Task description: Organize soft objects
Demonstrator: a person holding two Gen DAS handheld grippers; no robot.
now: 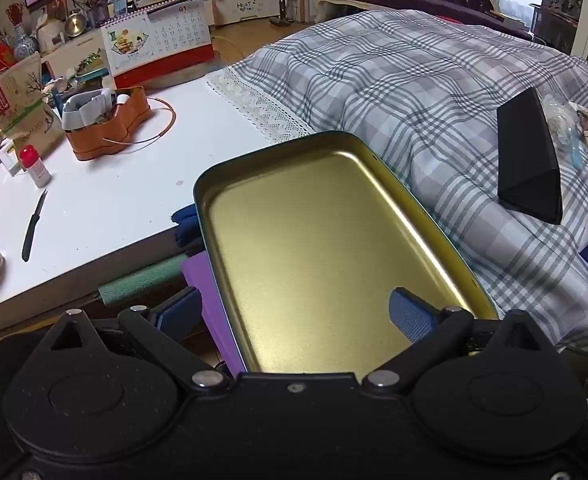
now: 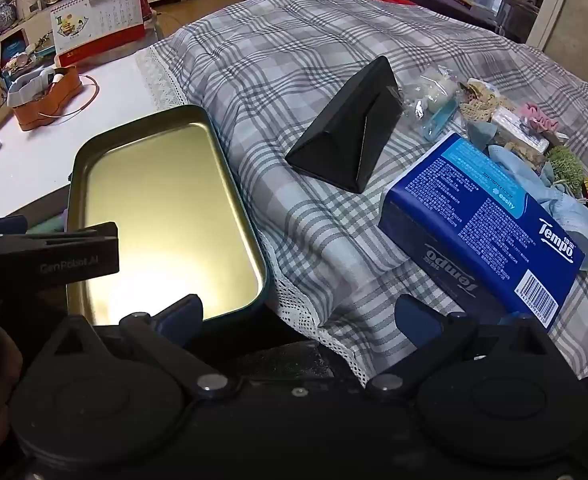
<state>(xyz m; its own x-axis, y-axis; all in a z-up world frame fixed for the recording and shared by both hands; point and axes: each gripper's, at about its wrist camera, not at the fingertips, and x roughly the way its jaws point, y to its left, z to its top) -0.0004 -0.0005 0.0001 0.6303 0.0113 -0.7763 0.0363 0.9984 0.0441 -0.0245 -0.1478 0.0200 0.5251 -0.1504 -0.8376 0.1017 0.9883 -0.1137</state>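
A gold-lined metal tin tray [image 1: 318, 248] with a dark rim is held in my left gripper [image 1: 294, 316]; one blue pad [image 1: 410, 314] lies inside the tray, the other [image 1: 176, 312] outside its left wall. The tray also shows in the right wrist view [image 2: 162, 208], with the left gripper's body in front of it. My right gripper [image 2: 298, 316] is open and empty above the lace edge of the plaid cloth [image 2: 294, 92]. A pile of soft items [image 2: 534, 136] lies at the far right: lace, a pink scrunchie, a green pompom, pale blue cloth.
A blue Tempo tissue pack [image 2: 482, 216] and a black triangular case [image 2: 350, 140] lie on the plaid cloth. The white table [image 1: 106, 200] holds a knife [image 1: 32, 228], a red-capped bottle [image 1: 34, 164], an orange box [image 1: 106, 120] and a calendar [image 1: 158, 40].
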